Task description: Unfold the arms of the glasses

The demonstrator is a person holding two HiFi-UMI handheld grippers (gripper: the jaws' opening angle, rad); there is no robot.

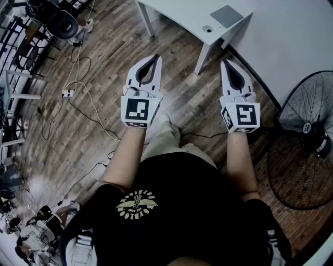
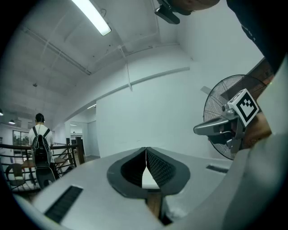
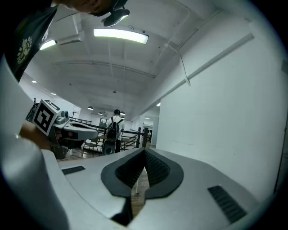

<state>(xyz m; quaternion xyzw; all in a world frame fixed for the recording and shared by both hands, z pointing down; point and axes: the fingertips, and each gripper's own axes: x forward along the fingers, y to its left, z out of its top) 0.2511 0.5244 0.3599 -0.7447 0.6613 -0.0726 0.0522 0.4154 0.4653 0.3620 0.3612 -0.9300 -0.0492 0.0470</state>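
No glasses show in any view. In the head view my left gripper point(image 1: 155, 58) and right gripper point(image 1: 225, 63) are held side by side over the wooden floor, both pointing toward a white table point(image 1: 281, 36). Each gripper is shut with its tips touching and nothing between them. The left gripper view shows its jaws point(image 2: 146, 152) closed, with the right gripper point(image 2: 220, 128) off to the side. In the right gripper view the jaws point(image 3: 144, 153) are closed too, and the left gripper point(image 3: 67, 128) shows at the left.
A grey pad point(image 1: 226, 15) lies on the white table. A black floor fan point(image 1: 307, 140) stands at the right. Cables and a power strip point(image 1: 70, 93) trail across the floor at the left. A person with a backpack point(image 3: 112, 130) stands far off by a railing.
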